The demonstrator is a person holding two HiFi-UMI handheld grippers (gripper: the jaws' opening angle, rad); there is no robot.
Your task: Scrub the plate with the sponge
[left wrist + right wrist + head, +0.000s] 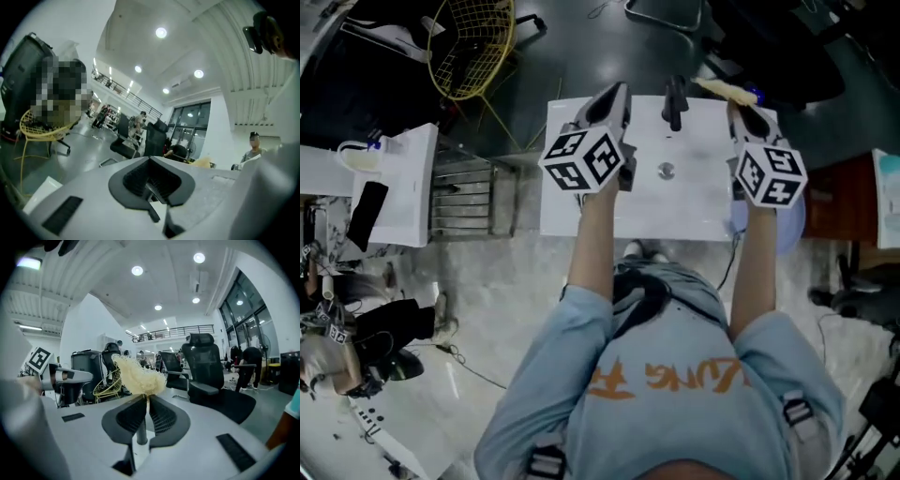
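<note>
Above the sink [694,202], the right gripper [146,400] clamps a frizzy pale-yellow sponge [138,375]; the left gripper [151,165] is closed.

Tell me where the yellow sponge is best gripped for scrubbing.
Probably by its thin near edge, coming in edge-on, as the right gripper has it. The jaws are shut on that pinched edge, and the fluffy bulk of the sponge sticks out past the tips, free to scrub.
</note>
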